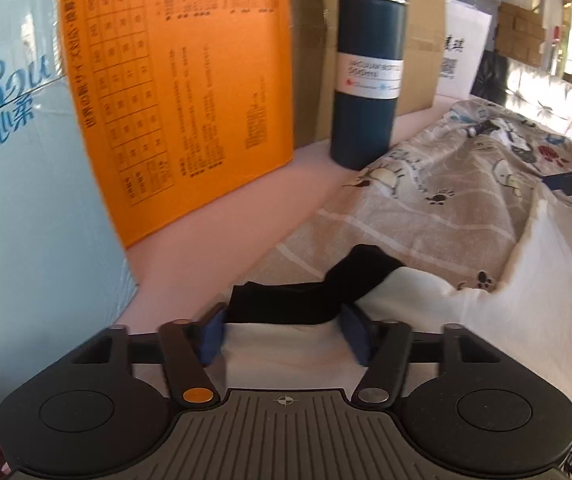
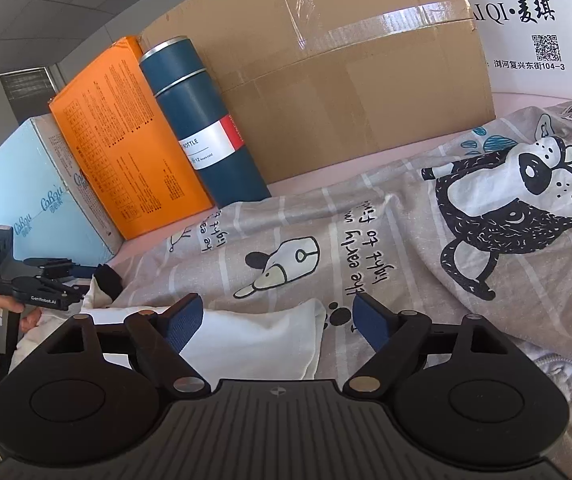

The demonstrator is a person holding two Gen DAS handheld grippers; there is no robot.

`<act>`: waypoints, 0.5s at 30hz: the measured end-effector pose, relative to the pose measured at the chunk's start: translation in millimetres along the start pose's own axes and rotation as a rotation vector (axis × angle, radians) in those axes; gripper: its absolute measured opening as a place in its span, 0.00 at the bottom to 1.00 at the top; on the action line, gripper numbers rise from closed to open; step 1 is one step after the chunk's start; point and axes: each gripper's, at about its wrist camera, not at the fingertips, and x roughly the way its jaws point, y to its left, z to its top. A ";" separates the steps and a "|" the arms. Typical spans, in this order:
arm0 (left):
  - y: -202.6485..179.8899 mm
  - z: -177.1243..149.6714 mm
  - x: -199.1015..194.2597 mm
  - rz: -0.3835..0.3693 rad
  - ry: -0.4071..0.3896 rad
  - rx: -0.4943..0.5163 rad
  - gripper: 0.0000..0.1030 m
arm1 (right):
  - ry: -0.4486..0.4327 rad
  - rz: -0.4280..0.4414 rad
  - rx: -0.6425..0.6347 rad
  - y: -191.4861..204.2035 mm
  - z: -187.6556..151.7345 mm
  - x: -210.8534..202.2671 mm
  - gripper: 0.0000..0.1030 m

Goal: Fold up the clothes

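While both grippers' jaws stand wide, the white garment [image 1: 425,360] lies lengthwise between left gripper [image 1: 284,334] and right gripper [image 2: 274,322].

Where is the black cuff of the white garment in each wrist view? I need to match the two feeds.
Left wrist view: the black cuff lies low in the centre, just ahead of the open left tool, on the white garment.
Right wrist view: the cuff is small at the far left edge, beside the left tool.
Shared landmark: the blue bottle, upright beside the orange box.
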 end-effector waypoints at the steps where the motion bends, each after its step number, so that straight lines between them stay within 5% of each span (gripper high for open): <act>1: -4.0 -1.0 -2.3 -0.008 -0.008 0.020 0.14 | 0.001 -0.010 0.003 -0.7 -0.5 0.4 0.80; 9: -23.4 -8.0 -66.2 0.031 -0.267 0.031 0.13 | -0.041 -0.032 0.044 -4.9 -2.4 -9.9 0.80; 15: -72.6 -26.7 -129.5 0.056 -0.420 0.151 0.13 | -0.073 0.124 0.188 5.8 5.3 -32.6 0.80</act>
